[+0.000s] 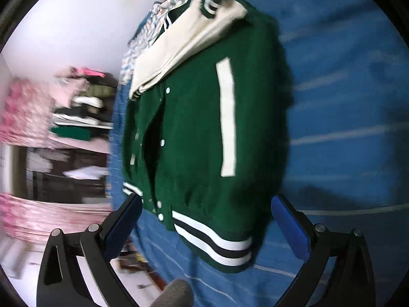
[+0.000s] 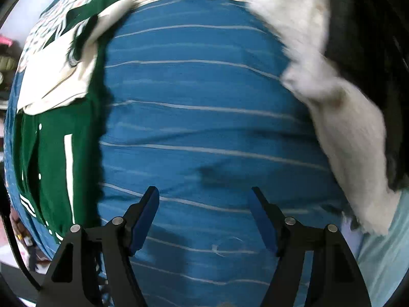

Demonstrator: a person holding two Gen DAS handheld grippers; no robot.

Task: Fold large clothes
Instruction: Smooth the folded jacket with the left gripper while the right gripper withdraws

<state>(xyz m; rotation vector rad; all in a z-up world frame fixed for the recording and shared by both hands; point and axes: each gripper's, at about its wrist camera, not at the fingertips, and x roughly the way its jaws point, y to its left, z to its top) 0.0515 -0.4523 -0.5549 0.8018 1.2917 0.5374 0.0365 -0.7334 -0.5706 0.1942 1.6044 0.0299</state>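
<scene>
A green varsity jacket (image 1: 199, 133) with cream sleeves, white snaps and a striped hem lies on a blue striped bedsheet (image 1: 345, 102). Its cream sleeve (image 1: 189, 41) is folded across the upper body. My left gripper (image 1: 207, 204) is open and empty, hovering just above the jacket's striped hem (image 1: 217, 243). In the right wrist view the jacket (image 2: 56, 128) lies at the far left. My right gripper (image 2: 204, 194) is open and empty over the bare sheet (image 2: 204, 117), well to the right of the jacket.
A white fluffy garment with a black part (image 2: 345, 102) lies at the right of the bed. A patterned cloth (image 1: 143, 33) lies beyond the jacket. Left of the bed edge are shelves with stacked clothes (image 1: 76, 112) and pink fabric (image 1: 38, 220).
</scene>
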